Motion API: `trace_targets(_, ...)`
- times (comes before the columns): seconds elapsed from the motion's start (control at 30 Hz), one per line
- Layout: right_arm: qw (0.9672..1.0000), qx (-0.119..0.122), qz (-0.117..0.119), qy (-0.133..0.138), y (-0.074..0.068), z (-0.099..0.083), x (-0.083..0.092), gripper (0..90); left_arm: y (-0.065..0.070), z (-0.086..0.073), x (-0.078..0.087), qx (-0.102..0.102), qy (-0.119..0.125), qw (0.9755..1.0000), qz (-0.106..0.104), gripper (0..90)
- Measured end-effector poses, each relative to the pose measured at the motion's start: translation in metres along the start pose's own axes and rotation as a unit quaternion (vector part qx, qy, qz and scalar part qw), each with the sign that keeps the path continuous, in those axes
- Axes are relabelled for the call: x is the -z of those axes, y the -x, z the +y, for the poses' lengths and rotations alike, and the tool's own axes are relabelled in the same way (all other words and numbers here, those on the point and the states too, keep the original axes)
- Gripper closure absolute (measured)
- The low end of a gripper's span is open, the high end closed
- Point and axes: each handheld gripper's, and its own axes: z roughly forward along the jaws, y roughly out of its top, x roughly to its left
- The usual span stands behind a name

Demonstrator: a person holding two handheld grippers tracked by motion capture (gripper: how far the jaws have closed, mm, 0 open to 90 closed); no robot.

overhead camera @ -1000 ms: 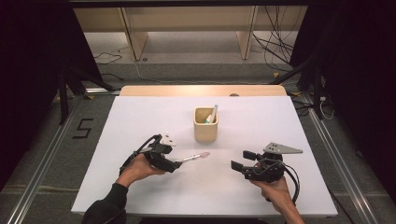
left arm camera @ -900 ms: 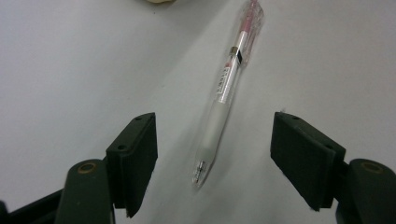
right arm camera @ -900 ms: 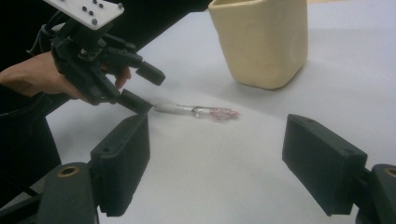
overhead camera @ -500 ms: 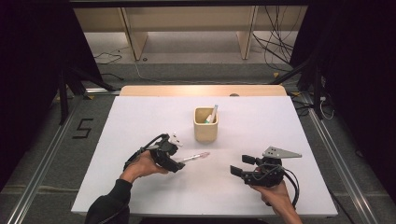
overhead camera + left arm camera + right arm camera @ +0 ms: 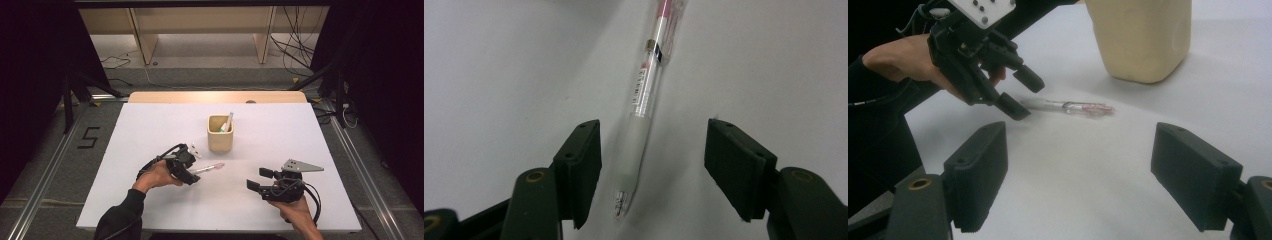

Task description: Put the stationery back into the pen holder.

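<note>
Since a second ago: left gripper [image 5: 192, 176] edged toward the pen [image 5: 210, 168], jaws just been narrowing around its barrel; right gripper [image 5: 260, 179] barely shifted.
Pen, place: flat on the white table [image 5: 150, 130], toward the near edge and left of middle, just in front of the cream cup [image 5: 220, 134]; pink end pointing at the cup side, writing tip [image 5: 621, 210] back between the left jaws.
Left claw: apart, straddling the pale grip sleeve [image 5: 634, 150]; left pad [image 5: 583, 165] close beside the sleeve, right pad [image 5: 734, 167] standing off; no clamp yet.
Right claw: wide apart [image 5: 1083, 170], nothing between the pads, held low near the table's near right corner, aimed across at the pen.
Cup: upright near mid-table, another pen [image 5: 228, 121] standing in it.
Handling, judged: light, stiff, clear plastic barrel (smooth, likely to roll or skid under a one-sided push); slim enough to pivot if pinched near an end.
Hold, judged: best on the rubbery sleeve, square across the barrel, pads closing evenly.
</note>
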Motion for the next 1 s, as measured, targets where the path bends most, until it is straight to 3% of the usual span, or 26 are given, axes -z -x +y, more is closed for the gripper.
trace_targets(0.37, 1.0000, 0.001, 0.002, -0.007, -0.002, -0.004, -0.001, 23.5, -0.001, 0.003, -0.003, -0.015, -0.016, 0.9998, -0.001, 46.1)
trace_targets(0.63, 1.0000, 0.000, 0.003, -0.008, -0.002, -0.005, -0.002, 23.7, -0.007, 0.005, -0.003, -0.010, -0.020, 0.9998, 0.002, 52.0)
trace_targets(1.0, 0.9999, 0.000, 0.004, -0.011, -0.002, -0.005, -0.003, 24.0, -0.012, 0.007, -0.007, -0.008, -0.045, 0.9989, -0.002, 63.9)
